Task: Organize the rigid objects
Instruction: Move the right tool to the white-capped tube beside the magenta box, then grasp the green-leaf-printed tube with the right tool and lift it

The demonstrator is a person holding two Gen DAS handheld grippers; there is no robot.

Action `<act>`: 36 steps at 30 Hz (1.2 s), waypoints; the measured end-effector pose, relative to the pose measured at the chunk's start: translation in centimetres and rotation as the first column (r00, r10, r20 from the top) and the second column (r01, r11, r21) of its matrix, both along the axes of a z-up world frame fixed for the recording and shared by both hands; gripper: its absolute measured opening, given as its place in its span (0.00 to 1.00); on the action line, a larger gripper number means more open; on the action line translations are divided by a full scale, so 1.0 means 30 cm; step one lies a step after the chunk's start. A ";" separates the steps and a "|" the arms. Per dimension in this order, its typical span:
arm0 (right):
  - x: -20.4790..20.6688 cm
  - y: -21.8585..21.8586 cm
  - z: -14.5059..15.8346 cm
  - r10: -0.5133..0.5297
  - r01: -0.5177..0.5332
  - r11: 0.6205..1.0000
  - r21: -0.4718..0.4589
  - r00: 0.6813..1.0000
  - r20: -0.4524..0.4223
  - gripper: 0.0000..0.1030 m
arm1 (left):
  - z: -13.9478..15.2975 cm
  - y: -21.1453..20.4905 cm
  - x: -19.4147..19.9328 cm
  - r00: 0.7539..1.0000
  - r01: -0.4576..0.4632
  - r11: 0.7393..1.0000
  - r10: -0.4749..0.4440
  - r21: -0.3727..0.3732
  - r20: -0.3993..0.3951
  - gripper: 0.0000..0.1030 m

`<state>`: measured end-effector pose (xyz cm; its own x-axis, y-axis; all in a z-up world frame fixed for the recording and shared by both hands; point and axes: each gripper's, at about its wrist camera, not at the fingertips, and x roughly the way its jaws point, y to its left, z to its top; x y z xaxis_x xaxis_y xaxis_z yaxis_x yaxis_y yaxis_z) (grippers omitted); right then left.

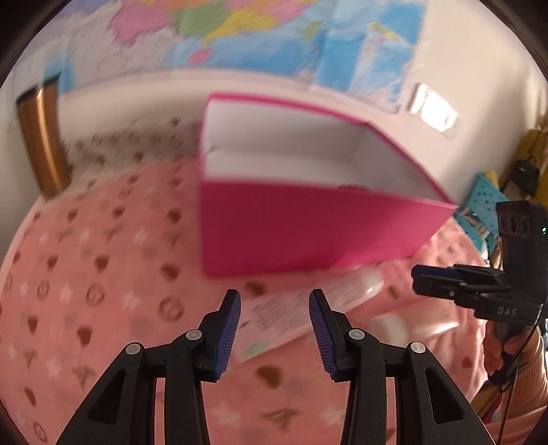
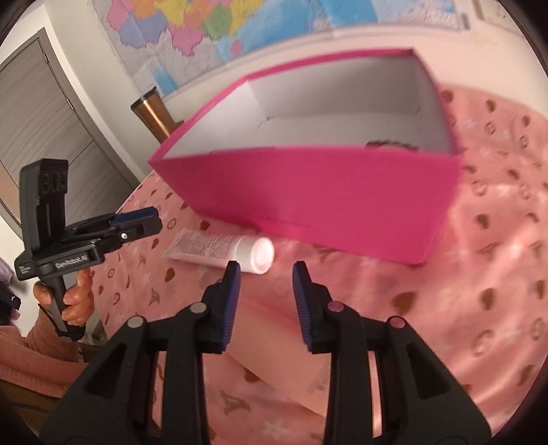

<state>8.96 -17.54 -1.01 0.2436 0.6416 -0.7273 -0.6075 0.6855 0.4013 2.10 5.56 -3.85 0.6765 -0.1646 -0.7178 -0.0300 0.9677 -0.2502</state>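
Note:
An open pink box (image 1: 308,232) (image 2: 325,191) with a white inside stands on the pink patterned cloth. A dark round item (image 2: 387,143) lies at its bottom. A white printed tube (image 2: 219,250) (image 1: 291,318) with a white cap lies on the cloth in front of the box. My left gripper (image 1: 274,301) hovers over that tube, open, not touching it. My right gripper (image 2: 263,270) is open just right of the tube's cap, above a pale pink flat pack (image 2: 274,345). Each gripper shows in the other's view: the right gripper (image 1: 421,277), the left gripper (image 2: 150,219).
A copper-coloured flask (image 2: 154,116) (image 1: 44,143) stands behind the box by the wall with a map (image 2: 205,27). A blue basket (image 1: 486,202) sits at the right. A person's hand (image 2: 75,297) and pink sleeve hold the left handle.

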 end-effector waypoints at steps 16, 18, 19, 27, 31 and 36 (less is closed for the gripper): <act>0.026 0.122 -0.045 0.020 -0.017 0.997 0.075 0.999 -0.034 0.37 | -0.113 -0.036 -0.007 0.995 0.090 0.995 -0.087 0.045 -0.057 0.53; 0.017 0.129 -0.024 0.023 -0.021 0.996 0.087 1.000 -0.018 0.41 | -0.114 -0.050 -0.010 0.994 0.104 0.992 -0.101 0.065 -0.050 0.57; 0.011 0.135 -0.008 0.028 -0.027 0.994 0.101 1.000 -0.008 0.43 | -0.115 -0.056 -0.013 0.993 0.110 0.991 -0.107 0.077 -0.046 0.58; -0.036 0.225 0.102 0.078 -0.091 0.990 0.106 0.990 0.121 0.51 | -0.123 -0.078 -0.018 0.997 0.074 0.987 -0.068 0.140 -0.047 0.60; -0.041 0.257 0.138 0.111 -0.131 0.983 0.130 0.982 0.152 0.51 | -0.119 -0.023 -0.004 0.999 0.005 0.998 -0.001 0.069 -0.049 0.46; -0.050 0.267 0.150 0.115 -0.139 0.981 0.138 0.978 0.173 0.51 | -0.134 0.044 -0.009 0.998 -0.034 0.998 0.031 -0.050 -0.046 0.44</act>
<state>7.47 -9.52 3.50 0.2610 0.7727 -0.5786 -0.7515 0.5389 0.3807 1.85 6.90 -7.86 0.6495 -0.1803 -0.7387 -0.0735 0.9521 -0.2969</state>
